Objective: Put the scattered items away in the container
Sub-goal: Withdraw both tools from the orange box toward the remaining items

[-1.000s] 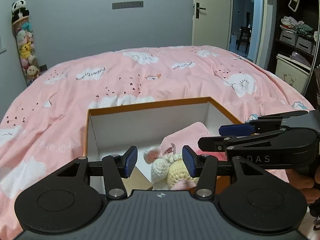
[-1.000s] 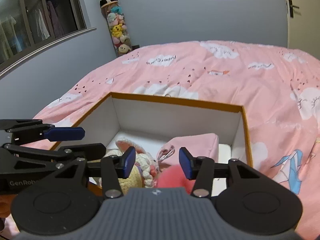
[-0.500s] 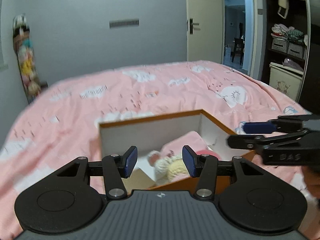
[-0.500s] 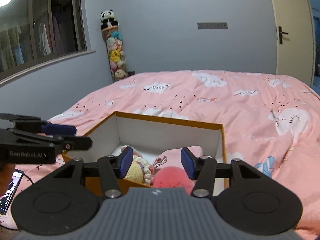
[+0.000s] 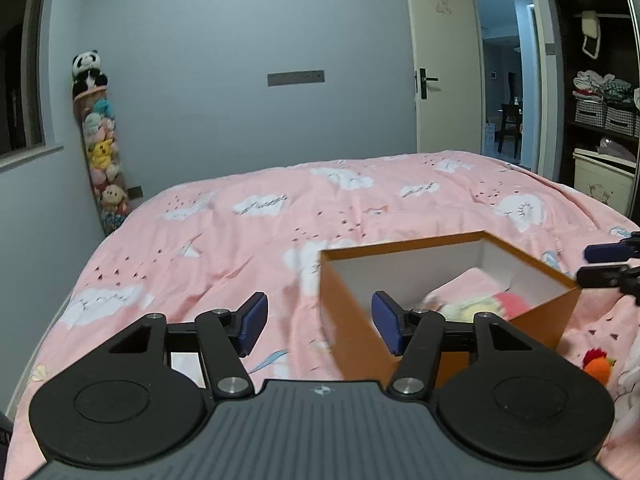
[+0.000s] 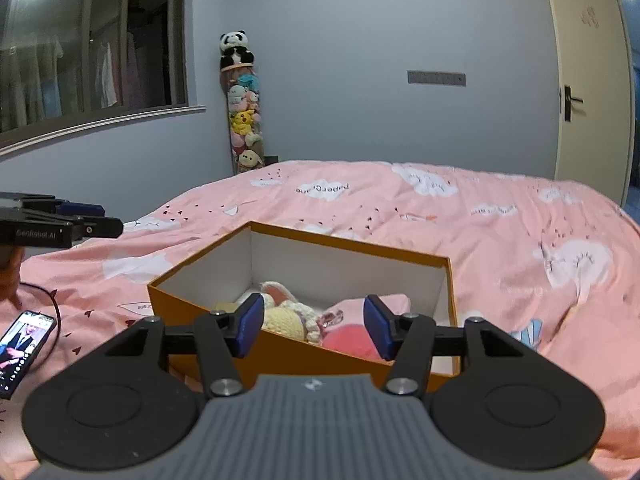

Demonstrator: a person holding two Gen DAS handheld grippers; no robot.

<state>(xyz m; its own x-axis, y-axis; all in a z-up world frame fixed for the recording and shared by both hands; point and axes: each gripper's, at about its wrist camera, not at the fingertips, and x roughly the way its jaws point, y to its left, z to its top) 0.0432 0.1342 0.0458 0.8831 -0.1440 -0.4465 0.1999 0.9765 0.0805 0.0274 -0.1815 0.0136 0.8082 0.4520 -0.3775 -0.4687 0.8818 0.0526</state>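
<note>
- Your left gripper [image 5: 316, 330] points over the bed [image 5: 240, 240] beside the box [image 5: 352, 320], jaws opening, empty.
- Your right gripper [image 6: 312, 330] faces the box, apart, empty.
- Only the right view shows the phone [image 6: 20, 344].

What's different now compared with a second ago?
Both grippers pulled back from over the box. The left gripper swung left off it, its jaws opening with nothing between them; the right gripper widened slightly, also empty. The toys stayed in the box.
</note>
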